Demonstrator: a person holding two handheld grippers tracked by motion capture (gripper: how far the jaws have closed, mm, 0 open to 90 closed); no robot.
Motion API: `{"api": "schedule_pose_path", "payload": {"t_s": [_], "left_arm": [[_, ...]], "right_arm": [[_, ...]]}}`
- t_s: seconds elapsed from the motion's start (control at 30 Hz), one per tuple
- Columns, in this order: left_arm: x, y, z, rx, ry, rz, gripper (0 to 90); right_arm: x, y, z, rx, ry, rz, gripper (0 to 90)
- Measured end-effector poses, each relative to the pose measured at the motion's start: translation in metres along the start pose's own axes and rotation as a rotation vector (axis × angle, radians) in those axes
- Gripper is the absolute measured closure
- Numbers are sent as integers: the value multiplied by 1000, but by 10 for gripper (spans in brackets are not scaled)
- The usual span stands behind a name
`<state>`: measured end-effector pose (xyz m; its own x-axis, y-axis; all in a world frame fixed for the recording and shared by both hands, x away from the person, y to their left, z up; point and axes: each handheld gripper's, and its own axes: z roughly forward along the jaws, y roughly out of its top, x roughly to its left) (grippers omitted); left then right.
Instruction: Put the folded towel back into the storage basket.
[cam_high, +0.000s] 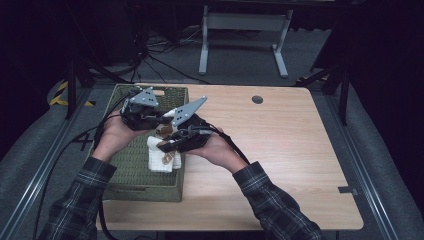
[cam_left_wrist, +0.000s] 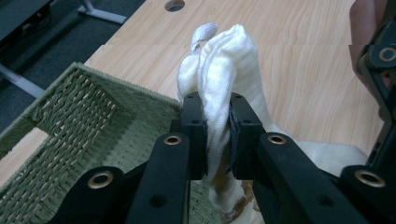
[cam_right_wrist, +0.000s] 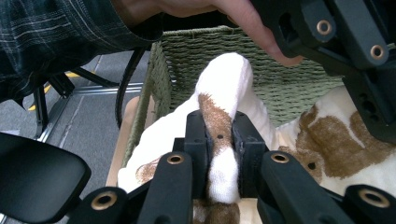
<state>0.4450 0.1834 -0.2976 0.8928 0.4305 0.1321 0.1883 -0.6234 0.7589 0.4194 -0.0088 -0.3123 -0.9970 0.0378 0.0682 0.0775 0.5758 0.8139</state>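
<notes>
My left gripper (cam_left_wrist: 217, 128) and right gripper (cam_right_wrist: 219, 140) each pinch a fold of the white, brown-patched towel (cam_high: 162, 152), held up over the green woven basket (cam_high: 131, 167). My 2 hands meet there, hiding the towel's middle. The basket sits on the wooden table (cam_high: 280, 150); the room behind is dark.

One towel (cam_high: 162, 152), one basket (cam_high: 131, 165), two grippers.
</notes>
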Motion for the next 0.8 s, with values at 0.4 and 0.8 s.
{"api": "schedule_pose_path", "payload": {"t_s": [0.4, 0.8], "left_arm": [[-1, -34, 11, 5, 7, -21, 798], [-2, -41, 19, 31, -4, -27, 797]], "right_arm": [[1, -13, 33, 22, 8, 13, 796], [3, -36, 52, 57, 20, 43, 791]]}}
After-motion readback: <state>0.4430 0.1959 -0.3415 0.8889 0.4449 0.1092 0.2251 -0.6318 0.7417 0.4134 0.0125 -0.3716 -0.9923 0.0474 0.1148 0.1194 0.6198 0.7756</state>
